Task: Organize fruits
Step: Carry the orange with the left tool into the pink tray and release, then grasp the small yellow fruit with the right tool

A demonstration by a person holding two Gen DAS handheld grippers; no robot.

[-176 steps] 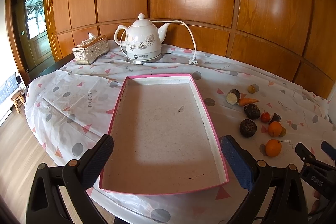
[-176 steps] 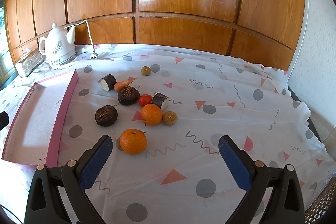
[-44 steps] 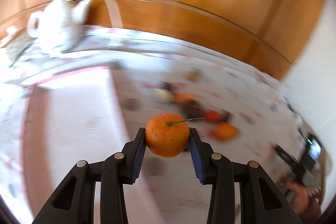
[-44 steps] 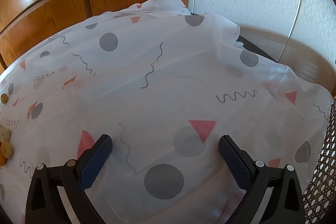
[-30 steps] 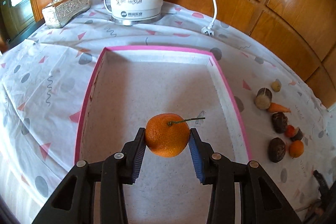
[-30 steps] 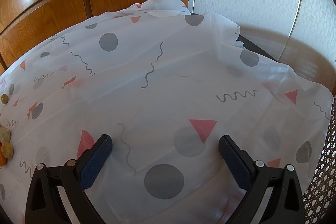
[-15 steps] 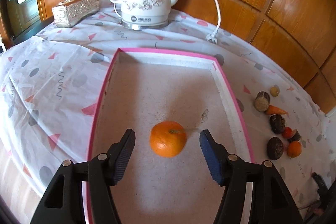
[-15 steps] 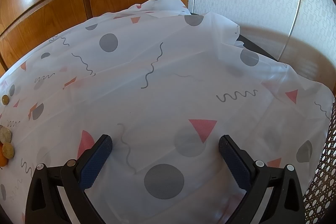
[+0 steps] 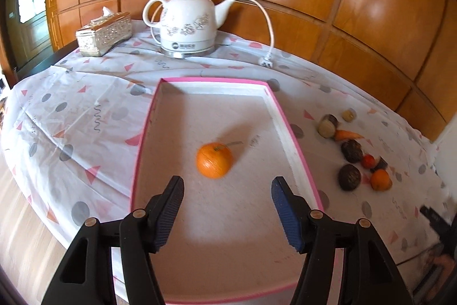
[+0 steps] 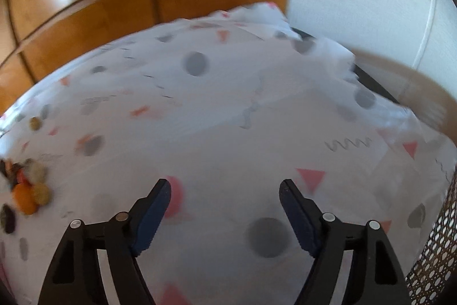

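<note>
Orange set down in the pink tray, both grippers holding nothing

The orange (image 9: pixel 214 159) lies on the floor of the pink-rimmed tray (image 9: pixel 297 159), about midway between its side walls; the left gripper (image 9: pixel 227 207) hangs above the tray's near end, jaws apart after just opening, clear of the fruit; the other fruits (image 9: pixel 361 159) sit in a loose cluster on the tablecloth (image 9: pixel 71 116) beyond the tray's right wall; the right gripper (image 10: pixel 225 209) is over bare cloth near the table's right edge, jaws apart but just narrowing, nothing between them; the picture is blurred.
</note>
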